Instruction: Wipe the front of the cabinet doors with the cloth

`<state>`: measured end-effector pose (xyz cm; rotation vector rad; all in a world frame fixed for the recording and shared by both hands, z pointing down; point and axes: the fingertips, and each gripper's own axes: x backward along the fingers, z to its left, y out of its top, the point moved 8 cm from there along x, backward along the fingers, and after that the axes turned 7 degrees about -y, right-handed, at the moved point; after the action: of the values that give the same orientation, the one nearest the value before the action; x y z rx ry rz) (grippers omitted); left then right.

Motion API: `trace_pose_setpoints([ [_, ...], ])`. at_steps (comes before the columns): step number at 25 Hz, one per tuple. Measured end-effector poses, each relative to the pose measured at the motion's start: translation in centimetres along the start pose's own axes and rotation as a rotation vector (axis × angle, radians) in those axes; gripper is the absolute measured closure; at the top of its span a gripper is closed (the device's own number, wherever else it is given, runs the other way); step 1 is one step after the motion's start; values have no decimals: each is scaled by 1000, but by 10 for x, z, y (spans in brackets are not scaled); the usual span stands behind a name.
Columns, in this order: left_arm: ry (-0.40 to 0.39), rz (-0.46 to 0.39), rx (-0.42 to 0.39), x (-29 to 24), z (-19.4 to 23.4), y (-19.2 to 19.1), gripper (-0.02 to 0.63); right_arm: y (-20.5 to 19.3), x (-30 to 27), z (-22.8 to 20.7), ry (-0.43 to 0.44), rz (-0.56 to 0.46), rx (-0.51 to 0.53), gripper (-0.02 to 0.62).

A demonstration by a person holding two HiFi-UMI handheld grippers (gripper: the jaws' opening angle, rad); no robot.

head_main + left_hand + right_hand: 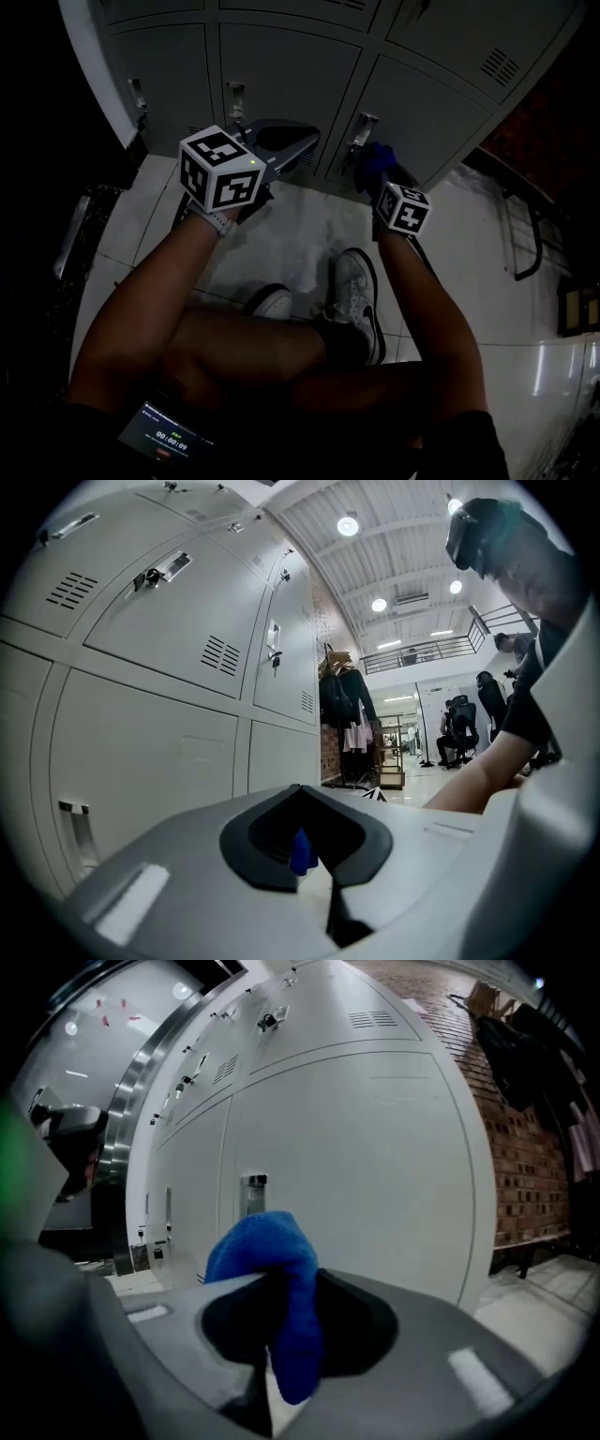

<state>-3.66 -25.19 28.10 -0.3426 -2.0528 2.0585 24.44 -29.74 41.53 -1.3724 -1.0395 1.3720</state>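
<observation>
Two grippers showed in the head view, each carrying one marker cube, and there was a single cloth (373, 159). The right gripper (377, 176) pinched that cloth just in front of the cabinet doors (272, 66), beside one of three metal latches (364, 127) counted along the lower row. The left gripper (281, 142) hung near the middle latch, and two white sneakers (361, 300) rested on the glossy tiled floor (300, 234).

Only the right gripper view gave the cloth's (272, 1251) texture: blue, fuzzy and folded into a rounded hump, clamped in the right gripper (281, 1335), with one tail hanging below. It also showed the smooth grey doors (375, 1166) and a brick wall (525, 1147).

Only the left gripper view showed the left gripper (314, 841) with its jaws pressed together. A small blue sliver sat in the dark recess; what it was could not be told. That view added slotted vents (223, 653) in the doors and hanging coats (342, 700).
</observation>
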Motion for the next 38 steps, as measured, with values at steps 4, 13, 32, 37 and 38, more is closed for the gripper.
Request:
trace_pose_setpoints([
  [4,2,1,1,4,3,-3,606,3,-17,27,71,-7,51,517],
  [13,14,5,12,9,12,-11,605,-8,-35,26,48,-2,48,517],
  [32,-2,11,2,4,6,-8,606,-22,-1,-92,-242,50,29,517],
  [37,-4,13,1,3,7,-9,606,-34,9,-123,-335,87,-71,517],
  [38,-5,13,1,3,7,-9,606,-36,11,-128,-350,94,-84,517],
])
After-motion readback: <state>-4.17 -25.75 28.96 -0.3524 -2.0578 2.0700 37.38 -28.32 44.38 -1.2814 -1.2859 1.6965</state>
